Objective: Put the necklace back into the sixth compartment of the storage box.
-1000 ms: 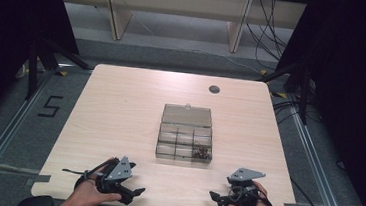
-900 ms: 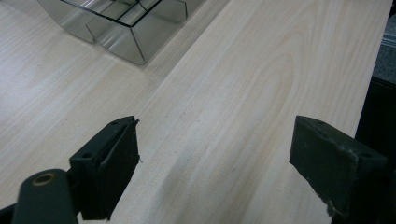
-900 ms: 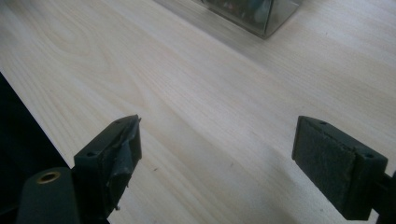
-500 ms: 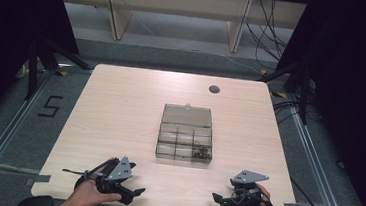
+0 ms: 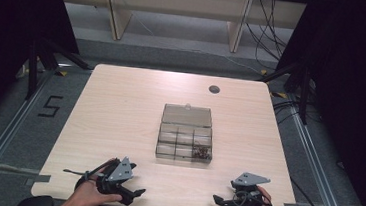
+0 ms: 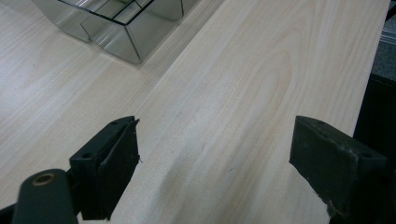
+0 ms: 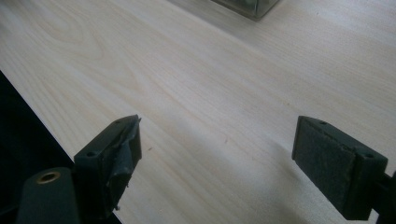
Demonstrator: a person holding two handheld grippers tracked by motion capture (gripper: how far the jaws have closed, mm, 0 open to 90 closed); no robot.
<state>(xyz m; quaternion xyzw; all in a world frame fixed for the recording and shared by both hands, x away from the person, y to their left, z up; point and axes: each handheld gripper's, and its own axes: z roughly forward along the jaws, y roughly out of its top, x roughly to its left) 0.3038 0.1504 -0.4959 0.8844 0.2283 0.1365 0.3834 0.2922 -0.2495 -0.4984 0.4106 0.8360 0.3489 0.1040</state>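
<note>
Near the worktop's [image 5: 120, 107] front edge, both the left gripper [image 5: 130, 195] and the right gripper [image 5: 223, 203] gape wide, holding nothing. The clear box [image 5: 186, 138] sits mid-worktop with its lid open. A careless reach could knock it and spill its small parts [image 5: 200, 154].

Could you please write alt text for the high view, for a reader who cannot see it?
A clear plastic box with compartments sits open in the middle of a wooden table. At the near edge, a person's hands hold the left gripper and right gripper, both apart from the box.

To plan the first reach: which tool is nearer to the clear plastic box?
Left, though only slightly. The left tool lies below-left of the box; the right tool lies below-right, a bit farther.
</note>
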